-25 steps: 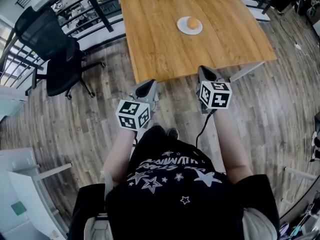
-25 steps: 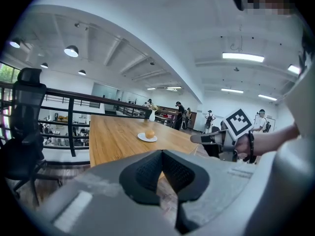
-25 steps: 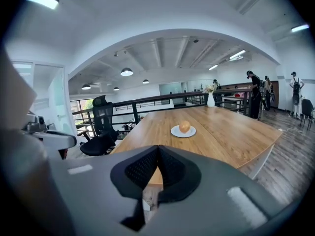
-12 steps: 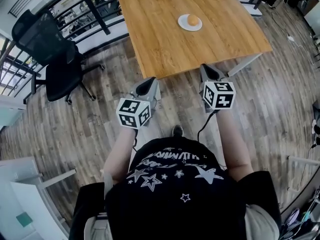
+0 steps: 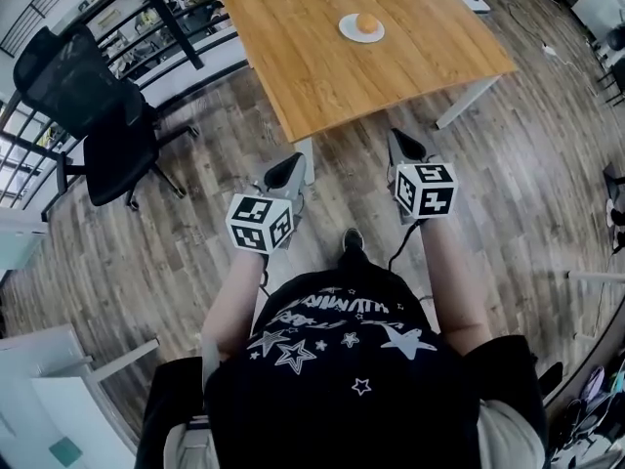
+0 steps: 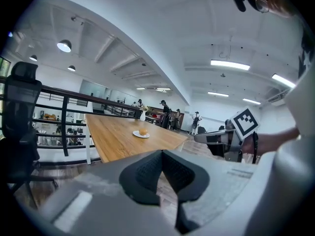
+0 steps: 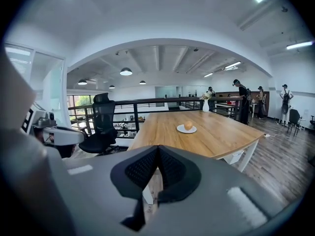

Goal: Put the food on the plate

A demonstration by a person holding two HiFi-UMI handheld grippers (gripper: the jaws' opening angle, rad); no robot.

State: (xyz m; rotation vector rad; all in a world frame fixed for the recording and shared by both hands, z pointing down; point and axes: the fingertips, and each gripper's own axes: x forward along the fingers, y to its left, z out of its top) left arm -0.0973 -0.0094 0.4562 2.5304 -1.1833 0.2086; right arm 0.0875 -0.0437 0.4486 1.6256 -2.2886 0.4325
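A round orange-brown piece of food (image 5: 367, 23) lies on a small white plate (image 5: 350, 31) on the wooden table (image 5: 322, 57), well ahead of me. The same food (image 7: 188, 126) on its plate (image 7: 182, 130) shows in the right gripper view, and the food (image 6: 143, 131) also appears far off in the left gripper view. My left gripper (image 5: 284, 171) and right gripper (image 5: 403, 145) hover over the floor short of the table's near edge. Both are shut with nothing between their pads.
A black office chair (image 5: 93, 115) stands left of the table by a black railing (image 5: 176, 13). A white vase (image 7: 206, 106) sits at the table's far end. Several people stand in the distance. Wooden floor (image 5: 527, 164) lies around the table.
The table with the plate has slid farther from me and upward in the head view. Both grippers keep the same pose, shut and side by side.
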